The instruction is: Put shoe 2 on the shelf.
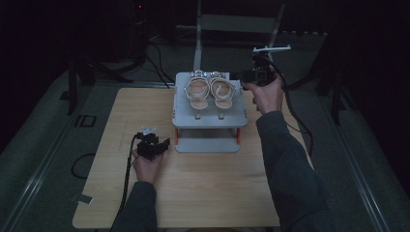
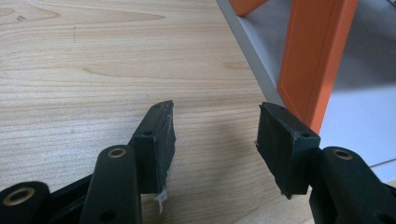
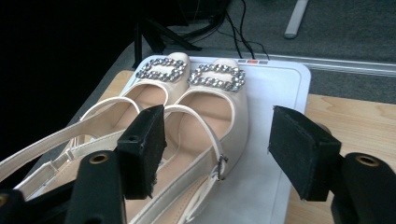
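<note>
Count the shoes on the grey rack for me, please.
2. Both sit side by side on the top shelf of the grey rack: the left shoe and the right shoe, buckled toes pointing away from the person. The lower shelf looks partly hidden.

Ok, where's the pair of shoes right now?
In the high view, the shoes sit side by side atop the grey rack, just left of the right gripper.

We see wooden tabletop (image 1: 203, 188) on grey floor (image 1: 38, 145). Grey two-tier rack (image 1: 211, 116), orange legs (image 2: 310, 60), stands at far middle. Black cables (image 1: 159, 60) and pale metal frame (image 1: 237, 24) behind table, dark background beyond.
</note>
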Motion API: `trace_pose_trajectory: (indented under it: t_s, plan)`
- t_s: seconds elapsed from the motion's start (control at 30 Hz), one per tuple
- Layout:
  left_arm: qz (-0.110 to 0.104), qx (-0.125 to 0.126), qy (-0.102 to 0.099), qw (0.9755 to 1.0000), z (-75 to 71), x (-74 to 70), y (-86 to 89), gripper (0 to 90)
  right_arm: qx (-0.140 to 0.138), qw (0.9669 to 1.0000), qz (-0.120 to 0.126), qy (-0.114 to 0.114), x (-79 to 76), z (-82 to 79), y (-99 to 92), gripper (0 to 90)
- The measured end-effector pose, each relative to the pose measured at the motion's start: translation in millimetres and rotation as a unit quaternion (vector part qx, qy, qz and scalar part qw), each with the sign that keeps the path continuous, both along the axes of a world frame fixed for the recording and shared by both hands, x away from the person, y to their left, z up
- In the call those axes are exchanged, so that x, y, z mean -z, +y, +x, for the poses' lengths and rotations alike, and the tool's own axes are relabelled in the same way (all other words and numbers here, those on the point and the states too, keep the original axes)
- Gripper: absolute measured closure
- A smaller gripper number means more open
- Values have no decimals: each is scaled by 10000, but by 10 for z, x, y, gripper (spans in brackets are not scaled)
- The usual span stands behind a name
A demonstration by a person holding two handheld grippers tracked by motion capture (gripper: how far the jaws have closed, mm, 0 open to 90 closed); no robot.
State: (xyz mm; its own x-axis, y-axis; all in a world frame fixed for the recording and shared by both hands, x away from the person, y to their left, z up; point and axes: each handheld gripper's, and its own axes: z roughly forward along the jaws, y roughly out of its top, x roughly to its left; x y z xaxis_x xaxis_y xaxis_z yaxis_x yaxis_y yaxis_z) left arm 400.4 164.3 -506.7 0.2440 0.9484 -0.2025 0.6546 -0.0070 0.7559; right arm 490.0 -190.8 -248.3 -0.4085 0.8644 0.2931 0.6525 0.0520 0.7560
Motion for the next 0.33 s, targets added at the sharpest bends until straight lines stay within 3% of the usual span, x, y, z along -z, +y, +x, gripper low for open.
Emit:
trace_pose_trajectory:
  t_s: [0.33]
  plan:
    - [18, 7, 4, 10000, 0, -1, -2, 466, 279, 9995, -136, -71, 29, -47, -96, 438]
